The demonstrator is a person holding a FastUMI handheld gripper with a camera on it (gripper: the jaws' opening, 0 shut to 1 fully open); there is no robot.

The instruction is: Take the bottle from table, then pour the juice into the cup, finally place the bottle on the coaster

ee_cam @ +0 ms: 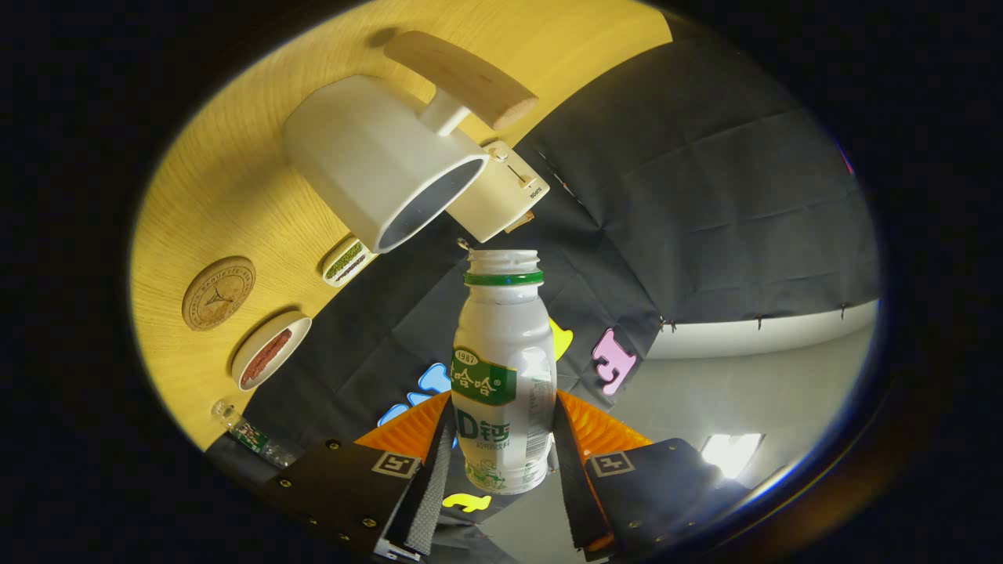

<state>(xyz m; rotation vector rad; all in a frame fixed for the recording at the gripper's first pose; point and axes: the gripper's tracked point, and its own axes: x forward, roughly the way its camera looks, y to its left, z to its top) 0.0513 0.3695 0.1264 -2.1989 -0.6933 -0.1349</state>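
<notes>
claw clenched on uncapped bottle | mouth beside cup rim | cup interior looks empty | coaster well apart

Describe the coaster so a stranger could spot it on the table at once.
Start at the yellow wooden table beyond the small white plastic bottle gripped in the jaws. Past the white cup with a wooden handle, find the round brown cork coaster, lying flat beside a small white dish of reddish grains. Unlike the dishes, it is rimless and stamped.

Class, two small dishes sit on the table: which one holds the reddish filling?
The round dish beside the wooden coaster; the oblong dish near the cup holds greenish filling.
</notes>
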